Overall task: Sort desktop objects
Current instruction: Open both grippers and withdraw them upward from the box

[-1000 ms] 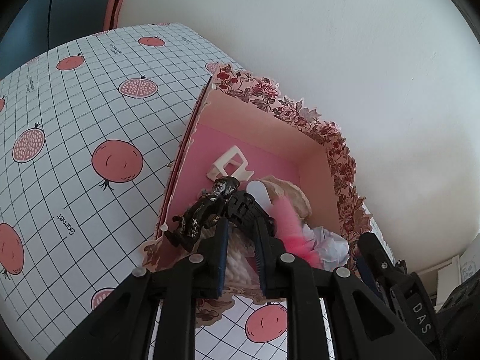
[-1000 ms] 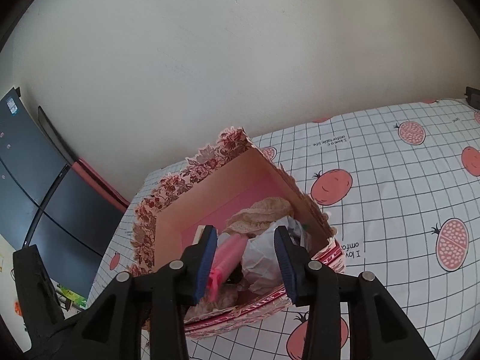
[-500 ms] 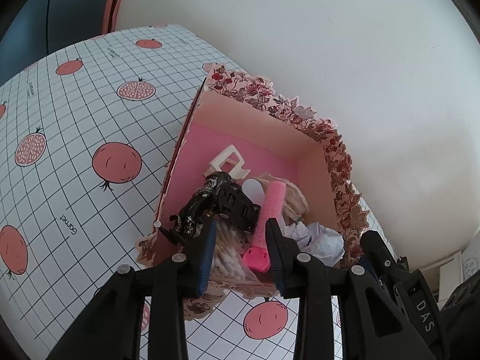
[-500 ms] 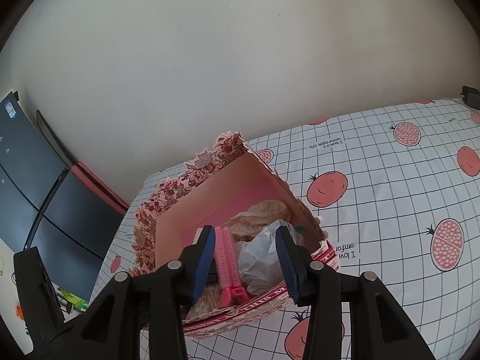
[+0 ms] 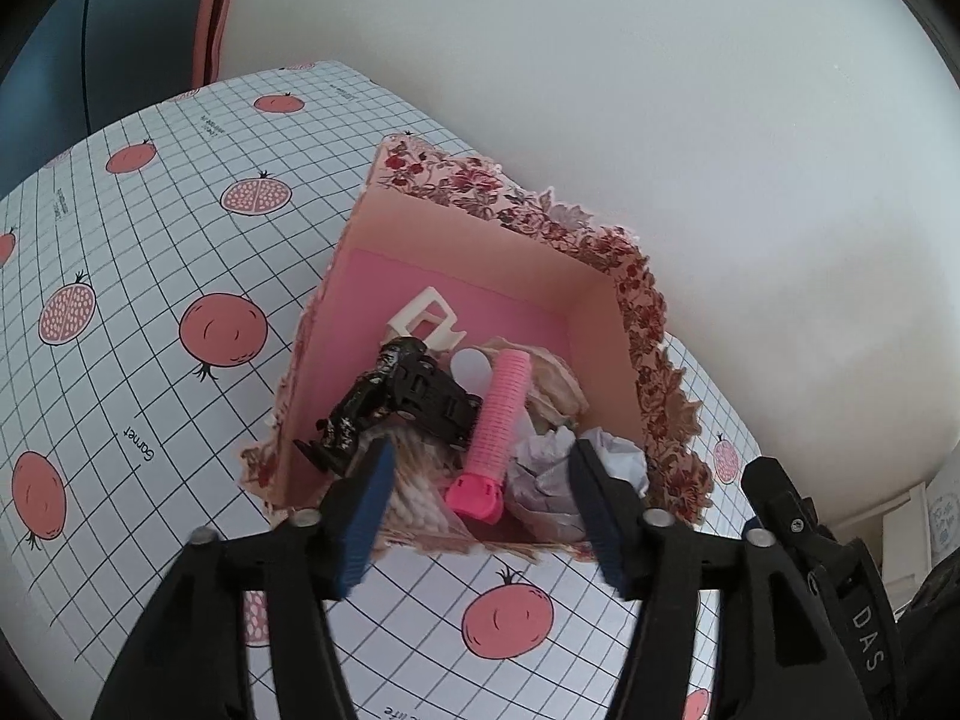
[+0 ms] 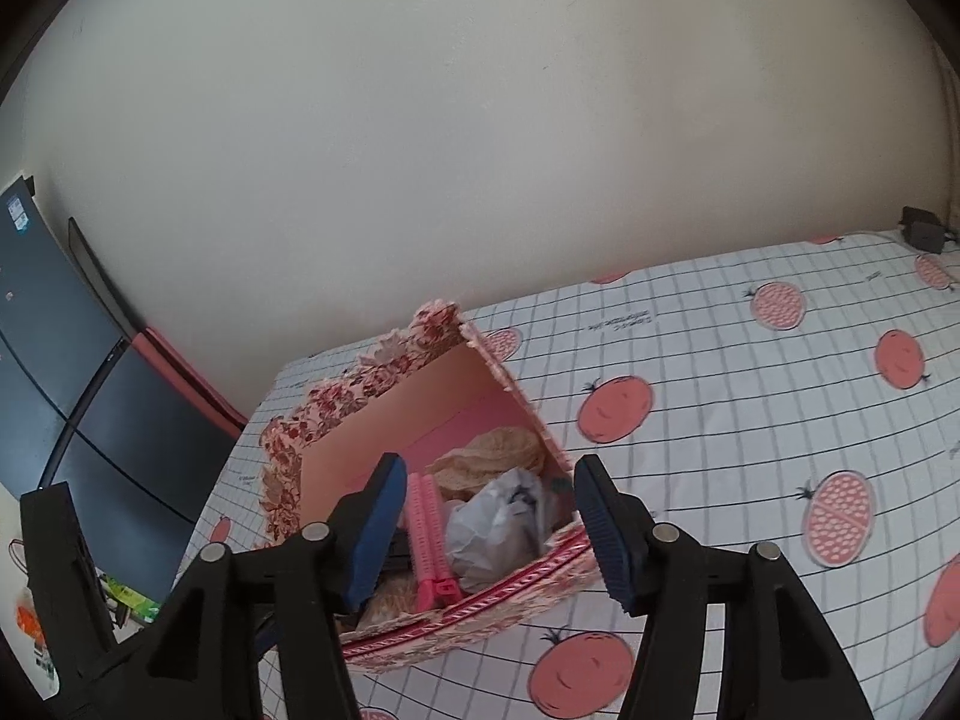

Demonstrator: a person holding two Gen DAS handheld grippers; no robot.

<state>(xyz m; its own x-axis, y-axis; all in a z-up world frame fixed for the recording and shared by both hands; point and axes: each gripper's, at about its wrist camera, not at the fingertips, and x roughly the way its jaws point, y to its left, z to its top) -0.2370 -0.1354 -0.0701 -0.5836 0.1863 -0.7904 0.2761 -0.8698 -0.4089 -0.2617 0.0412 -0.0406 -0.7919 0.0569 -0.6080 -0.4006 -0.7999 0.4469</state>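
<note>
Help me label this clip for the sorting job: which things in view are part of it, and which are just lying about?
Part of the job:
floral box
pink hair roller, lying in the box
black toy car
crumpled paper
white clip
left gripper and right gripper, both open above the box

Lying about:
pomegranate tablecloth
dark monitor
black adapter

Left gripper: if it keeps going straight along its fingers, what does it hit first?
Probably the pink hair roller lying in the floral box. It sits right between the open fingers of the left gripper, with the crumpled paper beside it. Depth is hard to judge in the fisheye view.
</note>
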